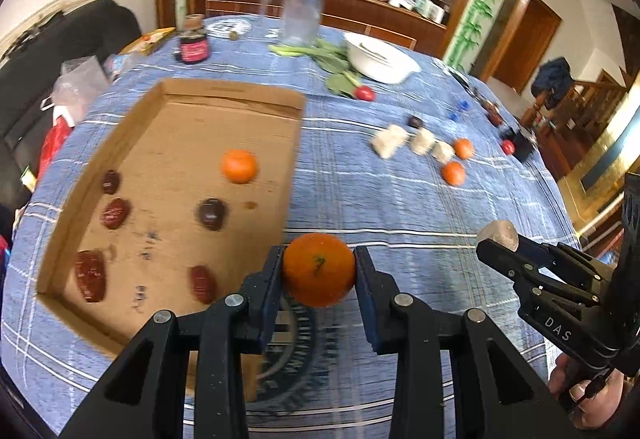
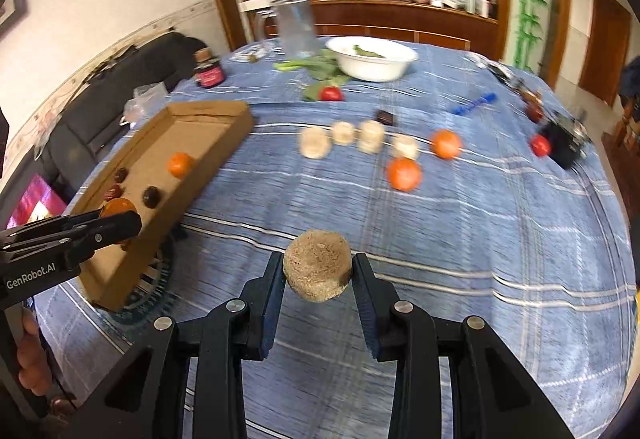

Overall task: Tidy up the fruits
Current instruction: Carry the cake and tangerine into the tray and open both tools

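My left gripper (image 1: pixel 319 271) is shut on an orange tangerine (image 1: pixel 319 275), held just right of the cardboard tray (image 1: pixel 224 95). The tray holds another tangerine (image 1: pixel 239 165) and several dark red dates (image 1: pixel 115 213). My right gripper (image 2: pixel 318 271) is shut on a round beige cake-like piece (image 2: pixel 318 265) above the blue cloth; it also shows in the left wrist view (image 1: pixel 498 235). Two tangerines (image 2: pixel 404 173) (image 2: pixel 445 143) and several beige pieces (image 2: pixel 370 135) lie further on the table. The left gripper shows at the tray's near end in the right wrist view (image 2: pixel 120 223).
A white bowl (image 2: pixel 372 57), leafy greens (image 2: pixel 320 65), a red tomato (image 2: pixel 331 93), a dark jar (image 2: pixel 208 73), a glass pitcher (image 2: pixel 296 27), a blue item (image 2: pixel 472 103) and a black object (image 2: pixel 564 143) stand on the blue checked tablecloth (image 2: pixel 460 239). A black sofa is at left.
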Available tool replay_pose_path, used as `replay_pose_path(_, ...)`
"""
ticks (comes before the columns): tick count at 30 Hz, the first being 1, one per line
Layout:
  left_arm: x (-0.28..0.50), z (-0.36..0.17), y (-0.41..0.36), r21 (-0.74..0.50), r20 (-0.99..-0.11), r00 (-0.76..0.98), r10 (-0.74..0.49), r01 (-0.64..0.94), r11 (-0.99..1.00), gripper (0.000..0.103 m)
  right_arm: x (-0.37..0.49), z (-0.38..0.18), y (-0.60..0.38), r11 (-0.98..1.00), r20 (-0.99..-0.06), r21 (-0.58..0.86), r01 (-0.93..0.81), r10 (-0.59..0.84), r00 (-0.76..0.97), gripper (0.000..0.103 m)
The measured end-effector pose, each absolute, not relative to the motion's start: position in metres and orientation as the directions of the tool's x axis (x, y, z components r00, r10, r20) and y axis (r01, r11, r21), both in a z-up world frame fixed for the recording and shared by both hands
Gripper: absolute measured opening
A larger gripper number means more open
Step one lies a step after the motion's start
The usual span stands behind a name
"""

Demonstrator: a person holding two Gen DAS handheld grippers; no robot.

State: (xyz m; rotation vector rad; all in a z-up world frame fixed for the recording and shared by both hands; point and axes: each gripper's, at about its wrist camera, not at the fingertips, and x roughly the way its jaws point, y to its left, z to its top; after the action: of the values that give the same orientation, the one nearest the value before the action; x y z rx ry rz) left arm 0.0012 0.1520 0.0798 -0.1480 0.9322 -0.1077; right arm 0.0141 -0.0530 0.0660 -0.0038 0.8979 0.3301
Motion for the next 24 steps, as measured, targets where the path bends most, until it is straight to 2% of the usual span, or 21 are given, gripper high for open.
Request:
replay_pose_path(12, -0.012, 0.077, 0.25, -0.18, -0.787, 0.616, -0.037, -0.172, 0.969, 0.034, 0.037, 0.072, 0.047, 0.878, -0.764, 0.143, -0.456, 0.391, 0.512, 0.037)
replay_pose_path(24, -0.012, 0.053, 0.287, -0.177, -0.826, 0.563, -0.011, -0.242, 0.954, 0.034, 0.062, 0.056, 0.117, 0.812, -0.791, 0.155, -0.563, 0.443, 0.422, 0.037)
